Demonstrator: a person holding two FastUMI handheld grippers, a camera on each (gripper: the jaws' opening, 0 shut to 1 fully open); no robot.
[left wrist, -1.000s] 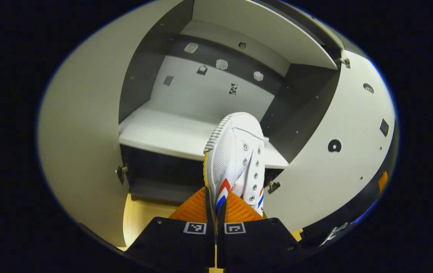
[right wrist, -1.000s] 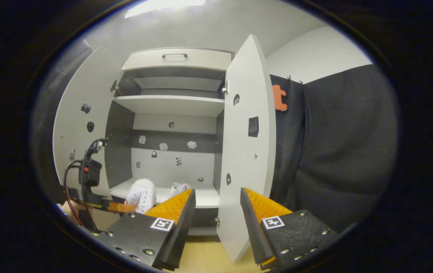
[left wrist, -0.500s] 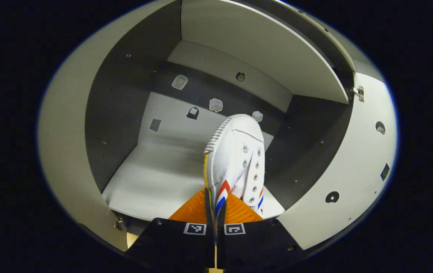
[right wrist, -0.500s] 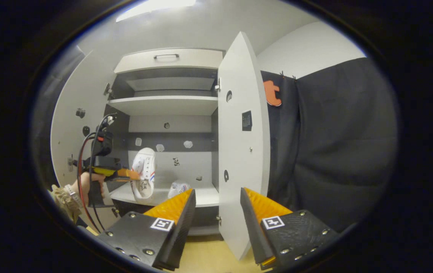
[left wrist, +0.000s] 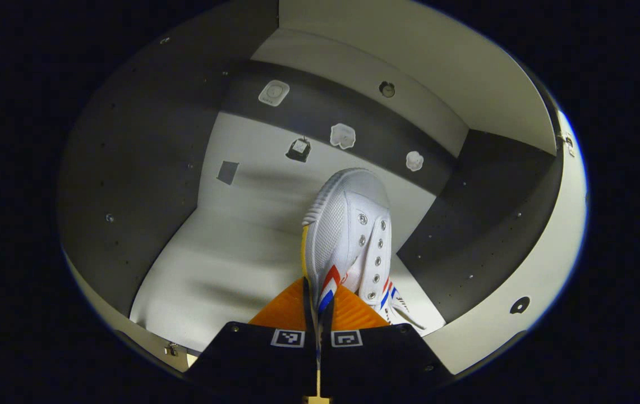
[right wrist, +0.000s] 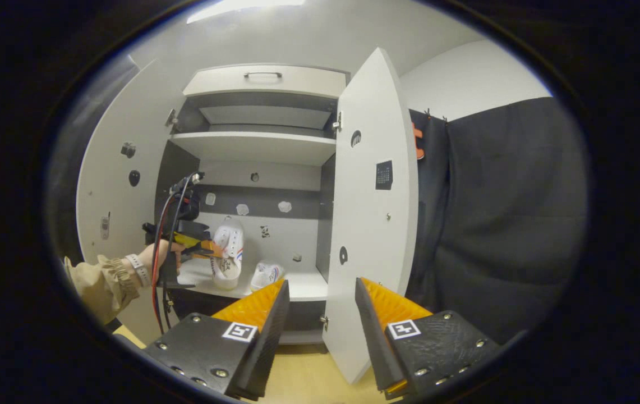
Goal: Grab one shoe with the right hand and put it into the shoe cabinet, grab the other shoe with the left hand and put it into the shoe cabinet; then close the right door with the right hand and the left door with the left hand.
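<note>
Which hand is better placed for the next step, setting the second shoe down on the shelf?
Left. The left gripper already clamps the shoe over the shelf; the right gripper is open, outside the cabinet.

We see bare shelf [left wrist: 224,264] left of our held shoe [left wrist: 348,235]; the other shoe [right wrist: 266,275] occupies its right, beside the open right door [right wrist: 373,224].

Right gripper [right wrist: 320,303]: black finger mounts with screws and square coded tags. Left gripper [right wrist: 216,251]: red and black cables. Sleeve [right wrist: 101,280]: tan, ruffled cuff; pale wristband [right wrist: 140,269].
</note>
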